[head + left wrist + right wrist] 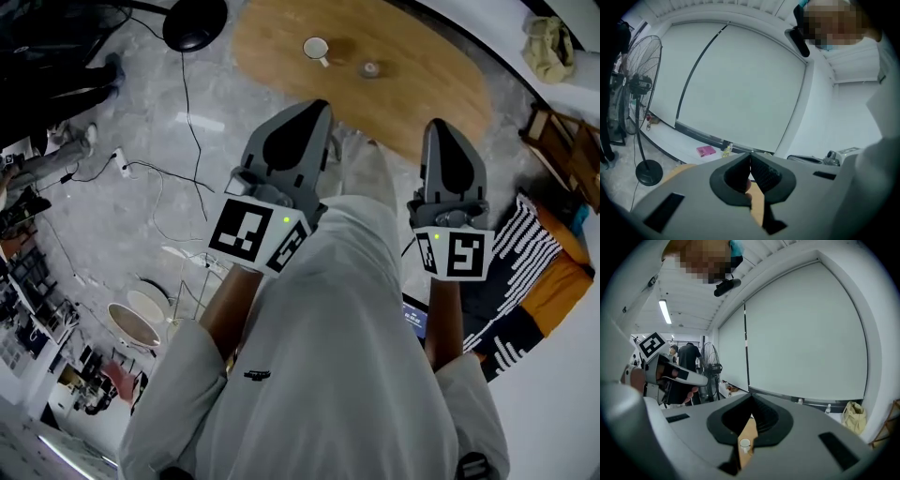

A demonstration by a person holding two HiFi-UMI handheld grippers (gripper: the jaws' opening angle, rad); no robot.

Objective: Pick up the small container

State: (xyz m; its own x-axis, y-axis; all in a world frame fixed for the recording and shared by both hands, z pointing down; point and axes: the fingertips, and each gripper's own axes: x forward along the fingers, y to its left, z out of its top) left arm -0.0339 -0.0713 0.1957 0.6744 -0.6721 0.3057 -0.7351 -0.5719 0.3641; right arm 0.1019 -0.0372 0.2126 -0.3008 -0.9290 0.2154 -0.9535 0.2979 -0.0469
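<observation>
Well, the left gripper (pixel 314 108) and the right gripper (pixel 439 127) both have their jaws closed on nothing, held well short of the wooden bench (pixel 422 84). There the small white cup (pixel 316 47), which we take for the container, stands toward the far side with a smaller round item (pixel 371 68) near it. We should open the right gripper's jaws before reaching, then come in low so that they straddle the cup's wall, clear of its handle and of the round item.

Grey marble floor (pixel 84 225); oval wood bench (pixel 422 89) at 12 o'clock; fan base (pixel 194 23) at 11; white blinds (pixel 740 89); ceiling light (pixel 664 311).
</observation>
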